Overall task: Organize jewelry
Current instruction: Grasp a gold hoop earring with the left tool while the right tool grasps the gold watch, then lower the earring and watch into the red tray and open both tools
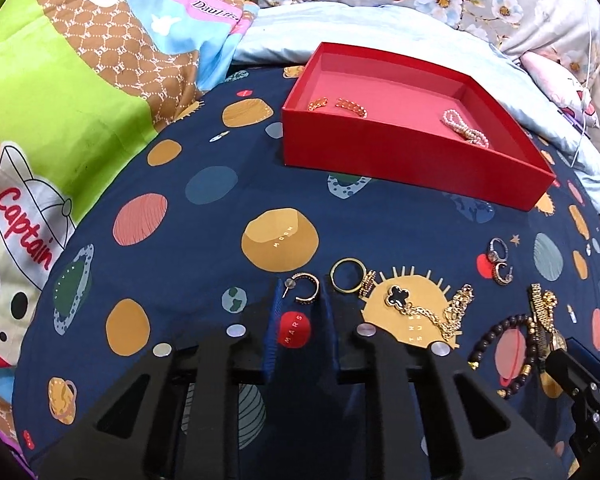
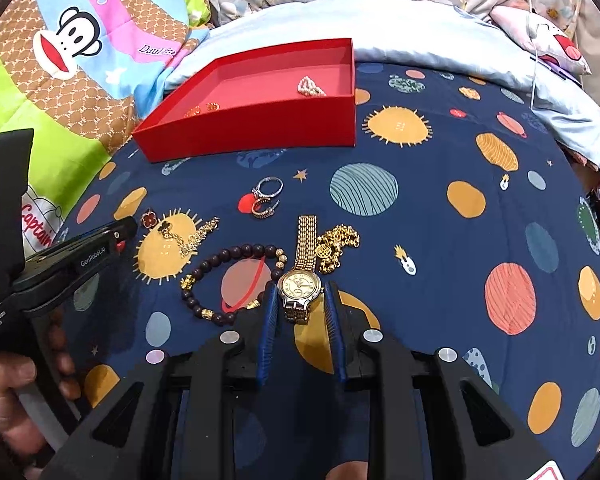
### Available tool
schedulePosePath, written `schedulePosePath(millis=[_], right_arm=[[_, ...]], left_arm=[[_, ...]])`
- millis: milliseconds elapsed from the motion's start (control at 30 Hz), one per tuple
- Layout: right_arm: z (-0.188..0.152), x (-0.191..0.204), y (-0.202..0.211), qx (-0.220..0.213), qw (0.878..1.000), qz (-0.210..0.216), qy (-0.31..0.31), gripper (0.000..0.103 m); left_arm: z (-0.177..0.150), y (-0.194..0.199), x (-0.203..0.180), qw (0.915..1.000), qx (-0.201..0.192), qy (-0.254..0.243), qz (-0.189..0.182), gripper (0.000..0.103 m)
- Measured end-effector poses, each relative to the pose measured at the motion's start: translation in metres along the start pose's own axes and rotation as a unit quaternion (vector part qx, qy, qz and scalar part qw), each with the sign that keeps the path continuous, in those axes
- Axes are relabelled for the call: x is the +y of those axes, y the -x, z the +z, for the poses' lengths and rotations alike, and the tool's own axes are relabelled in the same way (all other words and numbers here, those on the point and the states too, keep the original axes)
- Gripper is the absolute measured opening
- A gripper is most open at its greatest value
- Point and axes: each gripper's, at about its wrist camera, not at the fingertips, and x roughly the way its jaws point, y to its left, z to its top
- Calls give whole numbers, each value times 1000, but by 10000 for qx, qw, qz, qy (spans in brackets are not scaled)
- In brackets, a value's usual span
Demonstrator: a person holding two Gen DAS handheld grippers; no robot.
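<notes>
Pinching with the left gripper [image 1: 302, 292] a small hoop earring [image 1: 305, 289]: ribbed blue pads nearly together, touching the thin gold curve on both sides. Clamping with the right gripper [image 2: 301, 300] a watch [image 2: 300, 285] by its round case, cream dial up, pads set narrow and pressed to the metal rim, the woven gold band stretched flat ahead on the cloth.

Resting all on a navy sheet [image 1: 204, 236], smooth, printed with round planets and a spiky sun. Finding just beside the earring a plain gold ring [image 1: 347, 275], then a black clover pendant [image 1: 398, 295] on a twisted gold chain. Seeing left of the watch a bracelet of dark round beads [image 2: 240, 250] with some gold ones between, right of the band a heaped gold chain [image 2: 338, 242], further off a silver ring [image 2: 269, 187].

Noting behind all this a shallow red box [image 1: 400, 156], square-cornered, matte, open on top. Holding already short gold chain pieces [image 1: 352, 107] near one corner and a coiled pearl strand [image 1: 466, 128], well apart at the other side.
</notes>
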Motion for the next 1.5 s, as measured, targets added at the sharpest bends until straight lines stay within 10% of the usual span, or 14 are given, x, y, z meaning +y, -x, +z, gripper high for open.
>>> schedulePosePath(millis=[500, 767, 1100, 1500], right_arm=[[31, 5, 48, -494, 9984, 274, 31, 22], [99, 0, 60, -1081, 9936, 319, 93, 22], [168, 0, 19, -1194, 9924, 259, 128, 22], [174, -5, -44, -717, 9973, 121, 113, 22]], left_arm=[[19, 63, 6, 9990, -362, -11, -266, 18], [71, 78, -11, 9952, -869, -206, -392, 18], [136, 40, -36, 9934, -1051, -324, -330, 18], [147, -22, -45, 9973, -628, -332, -179, 18]])
